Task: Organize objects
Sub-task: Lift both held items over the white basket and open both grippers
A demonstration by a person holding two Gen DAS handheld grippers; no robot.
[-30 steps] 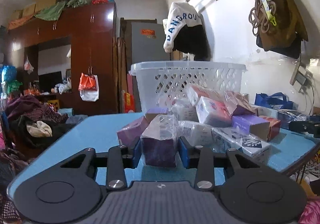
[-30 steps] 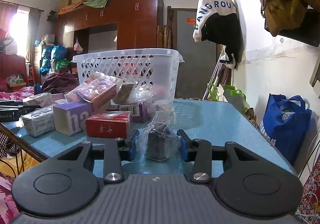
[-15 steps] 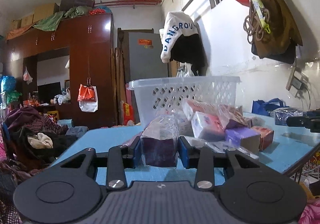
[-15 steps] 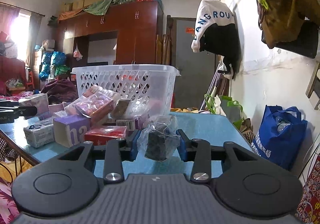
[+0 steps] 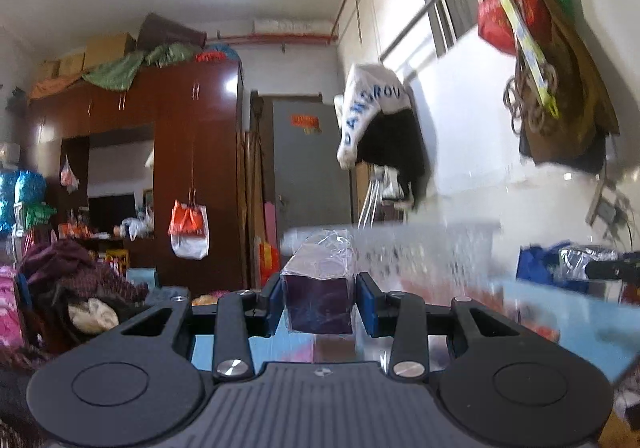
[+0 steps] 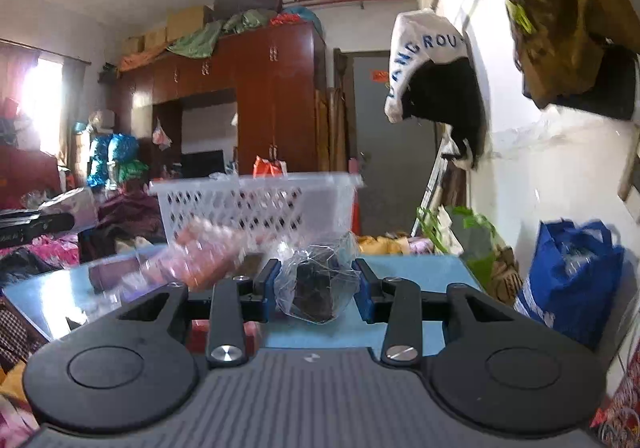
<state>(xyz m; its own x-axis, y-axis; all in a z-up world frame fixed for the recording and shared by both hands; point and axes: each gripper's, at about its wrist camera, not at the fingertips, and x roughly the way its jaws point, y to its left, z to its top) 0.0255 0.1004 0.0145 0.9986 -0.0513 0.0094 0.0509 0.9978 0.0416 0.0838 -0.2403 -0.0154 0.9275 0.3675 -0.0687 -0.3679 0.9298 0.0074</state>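
Note:
My left gripper [image 5: 319, 302] is shut on a purple box wrapped in clear plastic [image 5: 320, 292], held above the blue table [image 5: 568, 318]. Behind it stands the white laundry basket [image 5: 436, 248], blurred. My right gripper [image 6: 316, 290] is shut on a dark packet in crinkled clear plastic [image 6: 318, 286], also lifted off the blue table [image 6: 416, 276]. In the right wrist view the white laundry basket [image 6: 256, 203] sits ahead to the left, with a blurred pile of pink and purple boxes [image 6: 200, 260] in front of it.
A blue bag [image 6: 572, 284] stands on the floor by the right wall. Clothes hang on the wall [image 6: 436, 79] above the table. A brown wardrobe [image 5: 168, 175] and heaps of clothing [image 5: 80, 288] fill the left side of the room.
Both grippers have risen with their packets, so the basket and the pile of boxes sit lower in each view. The grips have not altered.

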